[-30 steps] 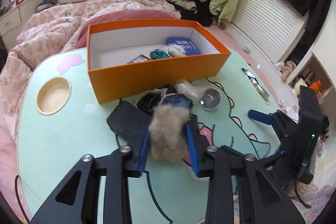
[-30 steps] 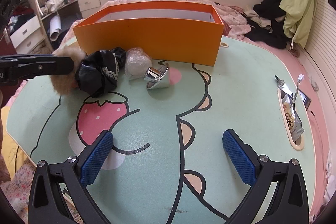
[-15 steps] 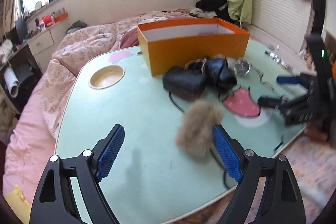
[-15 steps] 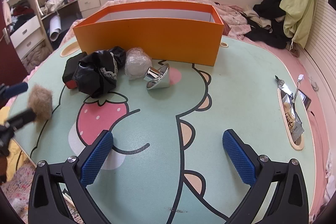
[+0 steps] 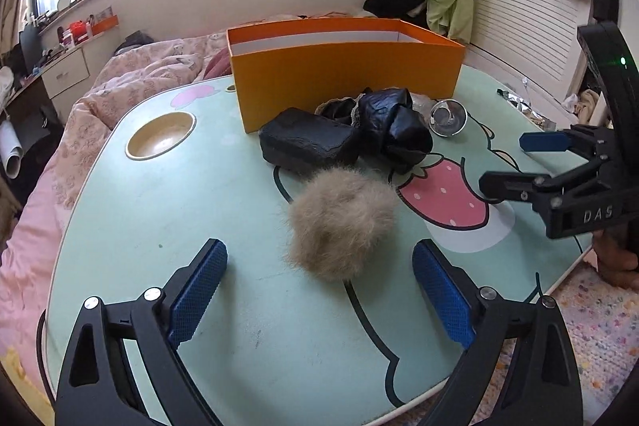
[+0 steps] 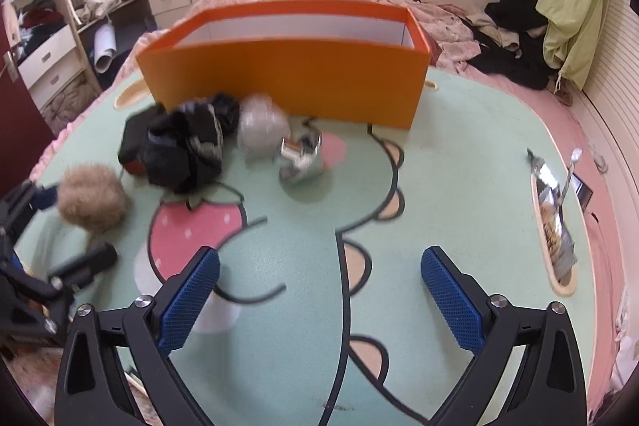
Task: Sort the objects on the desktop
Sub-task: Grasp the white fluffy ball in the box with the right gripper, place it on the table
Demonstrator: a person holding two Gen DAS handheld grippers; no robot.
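Pompom (image 5: 341, 222) loose on table (image 5: 167, 218), left tool (image 5: 319, 290) opening around it; right tool (image 6: 319, 290) closing, empty. Spoon (image 6: 569, 170) only in right view.

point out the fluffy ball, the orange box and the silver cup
fluffy ball (image 5: 341, 220), left wrist view, middle of its fur
orange box (image 5: 345, 76), left wrist view, its near outer wall
silver cup (image 5: 448, 111), left wrist view, its open mouth
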